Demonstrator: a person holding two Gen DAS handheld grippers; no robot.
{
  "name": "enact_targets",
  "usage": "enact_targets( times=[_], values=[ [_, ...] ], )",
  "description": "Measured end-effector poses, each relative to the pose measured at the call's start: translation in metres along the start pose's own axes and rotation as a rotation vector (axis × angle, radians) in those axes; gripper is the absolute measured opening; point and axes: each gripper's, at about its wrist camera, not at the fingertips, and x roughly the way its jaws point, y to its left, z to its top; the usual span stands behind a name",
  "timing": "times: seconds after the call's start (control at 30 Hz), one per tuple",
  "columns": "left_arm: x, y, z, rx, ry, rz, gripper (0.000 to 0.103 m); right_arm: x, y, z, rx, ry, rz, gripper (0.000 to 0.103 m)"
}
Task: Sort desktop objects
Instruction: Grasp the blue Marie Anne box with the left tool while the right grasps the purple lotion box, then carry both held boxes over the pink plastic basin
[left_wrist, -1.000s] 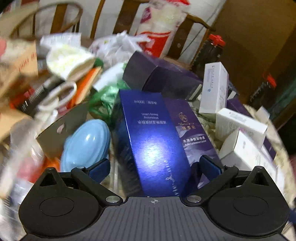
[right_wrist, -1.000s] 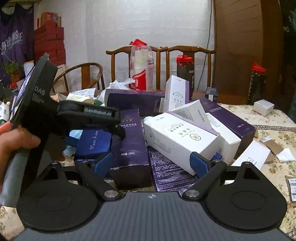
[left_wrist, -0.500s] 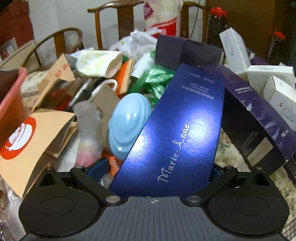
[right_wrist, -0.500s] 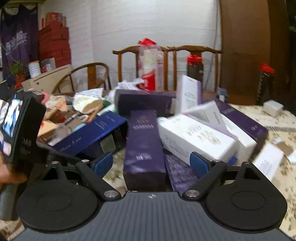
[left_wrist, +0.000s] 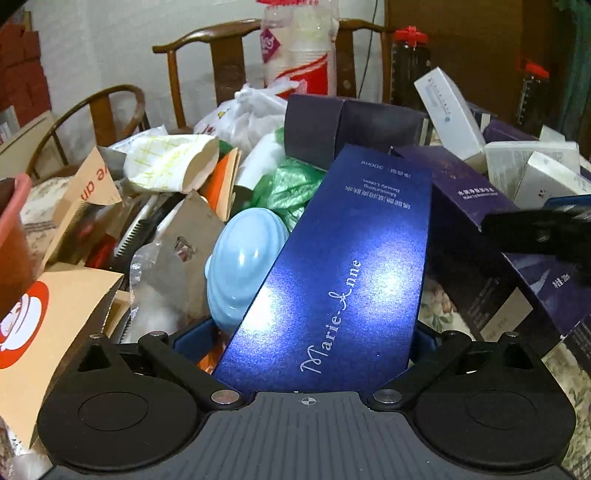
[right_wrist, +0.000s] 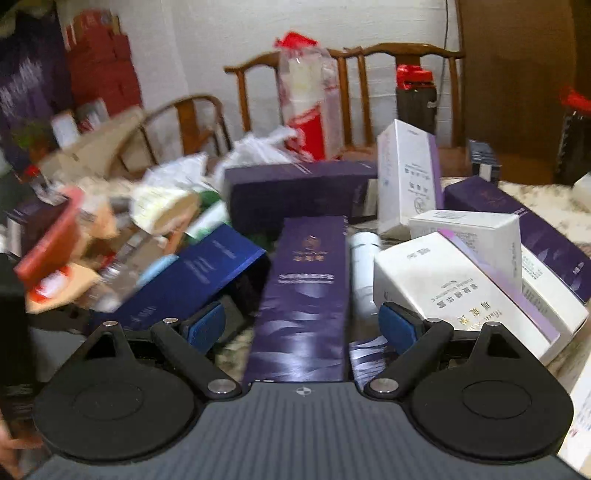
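Long glossy dark-blue cardboard carton (left_wrist: 343, 266) with silver script, clamped at its near end in your left gripper (left_wrist: 306, 343): it slants up over the clutter, beside a pale-blue ribbed oval dish (left_wrist: 245, 266). Keep the grip square and lower it flat onto clear counter. Your right gripper (right_wrist: 301, 325) stands wide apart, empty, over a purple carton (right_wrist: 306, 291).

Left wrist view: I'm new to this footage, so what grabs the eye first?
The long blue Marie-Anne box fills the centre, held between the left gripper pads. A pale blue ribbed shell-shaped object lies against its left side, and a heap of paper packaging rises behind that.
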Motion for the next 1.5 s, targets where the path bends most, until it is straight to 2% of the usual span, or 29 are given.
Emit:
enact_targets(
  times=[0.2,0.27,0.33,0.4,0.53,0.63,0.67,0.8,0.87,0.93,1.0,1.1,1.2,1.37,1.5],
  values=[
    [-0.001,0.002,-0.006,-0.013,-0.035,-0.021,0.103,0.023,0.029,-0.013,-0.159,0.024,-0.137,0.092],
    [-0.001,0.002,-0.006,-0.003,-0.043,-0.023,0.103,0.026,0.040,-0.021,-0.190,0.006,-0.161,0.083],
    [-0.001,0.003,-0.006,-0.010,-0.044,-0.028,0.103,0.026,0.044,-0.022,-0.159,0.005,-0.140,0.084],
    [0.000,0.002,-0.006,-0.007,-0.043,-0.027,0.103,0.030,0.047,-0.021,-0.149,0.005,-0.170,0.083],
    [0.001,-0.004,-0.007,0.041,-0.051,-0.003,0.103,0.048,0.036,-0.020,-0.104,0.064,-0.163,0.084],
    [0.001,-0.006,-0.007,0.049,-0.065,0.002,0.103,0.053,0.030,-0.024,-0.058,0.072,-0.175,0.077],
    [0.001,-0.006,-0.006,0.050,-0.066,0.002,0.103,0.052,0.031,-0.025,-0.066,0.068,-0.183,0.069],
    [0.000,-0.009,-0.008,0.076,-0.073,-0.006,0.103,0.044,0.035,-0.032,-0.079,0.041,-0.225,0.066],
    [-0.001,-0.007,-0.009,0.085,-0.069,-0.047,0.103,0.040,0.032,-0.033,-0.064,0.044,-0.212,0.065],
    [-0.005,-0.006,-0.010,0.097,-0.063,-0.112,0.099,0.034,0.026,-0.034,-0.057,0.060,-0.204,0.065],
    [-0.009,-0.008,-0.012,0.116,-0.061,-0.147,0.092,0.031,0.018,-0.032,-0.064,0.075,-0.202,0.064],
    [-0.010,-0.013,-0.013,0.130,-0.071,-0.121,0.082,0.026,0.012,-0.037,-0.064,0.072,-0.195,0.064],
    [-0.014,-0.011,-0.013,0.110,-0.077,-0.158,0.070,0.018,0.009,-0.041,-0.041,0.049,-0.180,0.064],
    [-0.022,-0.013,-0.017,0.122,-0.097,-0.149,0.068,0.009,0.012,-0.036,-0.035,0.005,-0.176,0.064],
    [-0.037,-0.012,-0.018,0.115,-0.165,-0.149,0.068,-0.005,0.015,-0.030,-0.023,-0.041,-0.149,0.064]
  ],
)
